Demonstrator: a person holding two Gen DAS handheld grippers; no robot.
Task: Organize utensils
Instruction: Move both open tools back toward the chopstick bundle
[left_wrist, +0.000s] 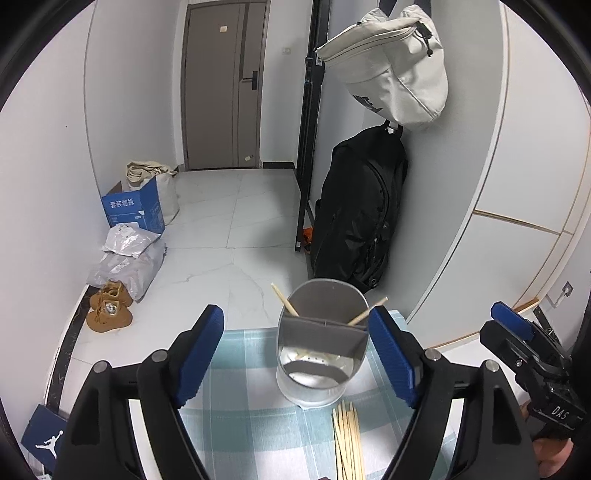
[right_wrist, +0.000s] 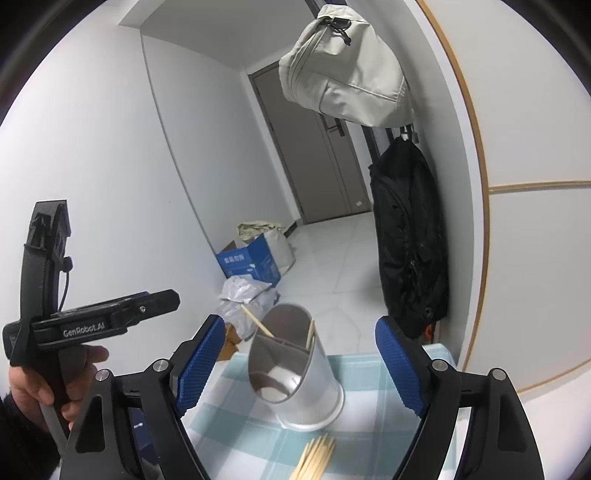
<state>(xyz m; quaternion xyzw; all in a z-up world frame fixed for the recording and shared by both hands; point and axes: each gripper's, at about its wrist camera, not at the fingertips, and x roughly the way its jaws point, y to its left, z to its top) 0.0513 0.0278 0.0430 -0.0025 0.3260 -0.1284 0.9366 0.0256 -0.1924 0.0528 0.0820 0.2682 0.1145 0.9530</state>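
A metal utensil holder (left_wrist: 322, 345) with a grey divider stands on the checked tablecloth (left_wrist: 251, 424); two wooden chopsticks (left_wrist: 284, 300) lean in its back compartment. A bundle of loose chopsticks (left_wrist: 347, 441) lies on the cloth just in front of it. My left gripper (left_wrist: 295, 354) is open, its blue pads wide apart with nothing between them, short of the holder. My right gripper (right_wrist: 299, 365) is open too, empty, facing the holder (right_wrist: 295, 373) with the chopstick bundle (right_wrist: 314, 458) below. The right gripper shows at the right edge (left_wrist: 524, 343) of the left wrist view.
The small table's far edge (left_wrist: 251, 328) drops to a white tiled floor. A black backpack (left_wrist: 358, 206) and a beige bag (left_wrist: 391, 62) hang at the right wall. A blue box (left_wrist: 133, 208), parcels and brown shoes (left_wrist: 109, 306) lie left. A hand (right_wrist: 48, 384) holds the left gripper.
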